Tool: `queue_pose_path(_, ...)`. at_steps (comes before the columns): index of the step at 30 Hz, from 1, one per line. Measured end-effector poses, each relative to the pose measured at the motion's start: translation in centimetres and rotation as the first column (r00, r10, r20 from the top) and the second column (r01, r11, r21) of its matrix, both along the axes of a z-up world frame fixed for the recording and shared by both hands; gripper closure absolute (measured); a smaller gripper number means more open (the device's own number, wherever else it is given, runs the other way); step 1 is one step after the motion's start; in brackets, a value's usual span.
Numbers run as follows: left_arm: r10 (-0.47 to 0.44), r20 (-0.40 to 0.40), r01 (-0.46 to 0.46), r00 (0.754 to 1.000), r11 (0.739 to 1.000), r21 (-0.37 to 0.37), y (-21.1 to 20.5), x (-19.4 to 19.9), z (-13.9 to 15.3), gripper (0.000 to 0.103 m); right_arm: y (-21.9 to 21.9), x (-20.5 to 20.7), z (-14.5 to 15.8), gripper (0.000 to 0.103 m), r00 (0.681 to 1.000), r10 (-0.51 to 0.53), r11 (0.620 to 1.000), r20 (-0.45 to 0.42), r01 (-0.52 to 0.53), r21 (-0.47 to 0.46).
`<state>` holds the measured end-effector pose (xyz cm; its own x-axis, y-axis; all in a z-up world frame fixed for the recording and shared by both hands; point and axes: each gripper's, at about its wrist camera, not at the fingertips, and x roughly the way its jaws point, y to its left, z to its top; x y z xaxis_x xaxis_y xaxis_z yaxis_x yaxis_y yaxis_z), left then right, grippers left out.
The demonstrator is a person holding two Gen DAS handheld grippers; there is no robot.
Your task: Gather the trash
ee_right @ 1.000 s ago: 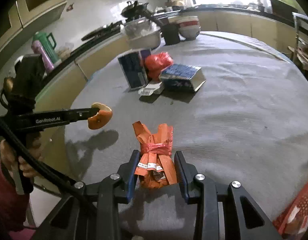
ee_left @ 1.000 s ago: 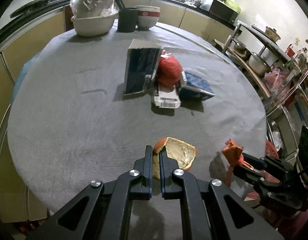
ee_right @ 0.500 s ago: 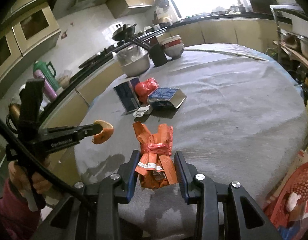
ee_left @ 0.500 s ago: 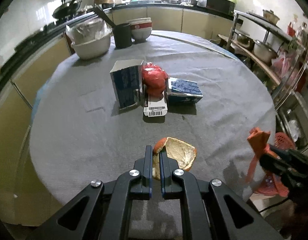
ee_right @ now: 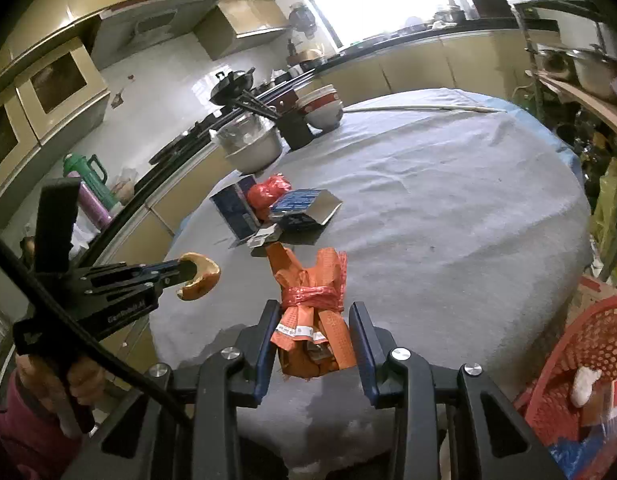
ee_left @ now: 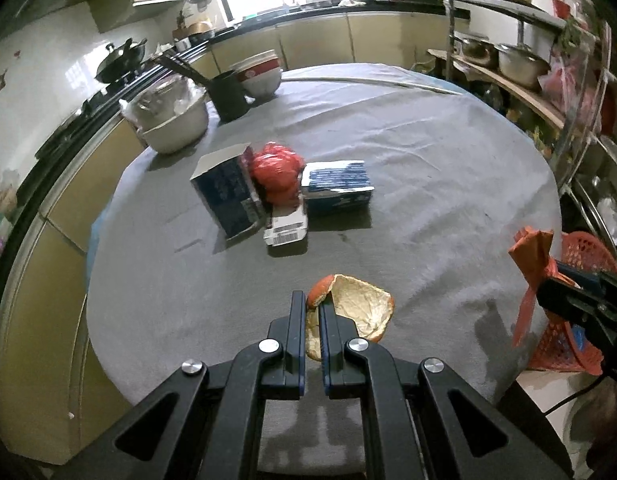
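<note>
Carry phase: both grippers are loaded and lifted off the round table under a grey cloth (ee_left: 448, 168). The left gripper (ee_left: 313, 300) has its jaws pressed almost together, pinching the edge of a curled piece of orange peel with pale pith (ee_left: 360, 308); the right wrist view shows the peel hanging clear of the cloth. The right gripper (ee_right: 313, 316) is clamped on a bunched orange mesh bag tied with a red band (ee_right: 314, 308), both pads against its sides, the bundle in the air near the table's front edge. The red perforated plastic basket (ee_right: 588, 356) sits below the table edge at lower right and already holds some scraps, so it is judged to be the bin. The next move needs each load swung over the basket rim and low enough before the jaws release; the mesh bag is closer, so probably it goes 1st, and the left arm needs room to cross. More trash remains mid-table: an upright open dark blue carton (ee_left: 228, 196), a crumpled red plastic bag (ee_left: 278, 170), a flat blue-and-white box (ee_left: 338, 184) and a small white box with a barcode (ee_left: 288, 230), clustered and touching. The basket is cut off by the frame in both views and its opening is only partly visible; its contents are too blurred to identify. The bag's lower end is hidden behind the right gripper body.
</note>
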<state>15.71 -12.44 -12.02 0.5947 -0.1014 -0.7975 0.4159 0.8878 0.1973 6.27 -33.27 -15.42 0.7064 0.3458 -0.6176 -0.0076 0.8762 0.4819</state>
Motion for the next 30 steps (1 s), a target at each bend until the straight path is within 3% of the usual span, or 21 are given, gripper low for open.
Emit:
queue_pose_path(11, -0.073, 0.019, 0.072, 0.997, 0.996, 0.056, -3.8, -1.5, 0.0, 0.097, -2.5, -1.2, -0.3, 0.065, 0.999, -0.053, 0.998, 0.011, 0.053, 0.045)
queue_pose_path(30, -0.198, 0.031, 0.194, 0.98, 0.977, 0.09, -9.2, -3.4, 0.7, 0.097, -5.7, -3.3, -0.2, 0.065, 0.99, -0.136, 0.988, 0.022, 0.134, 0.073)
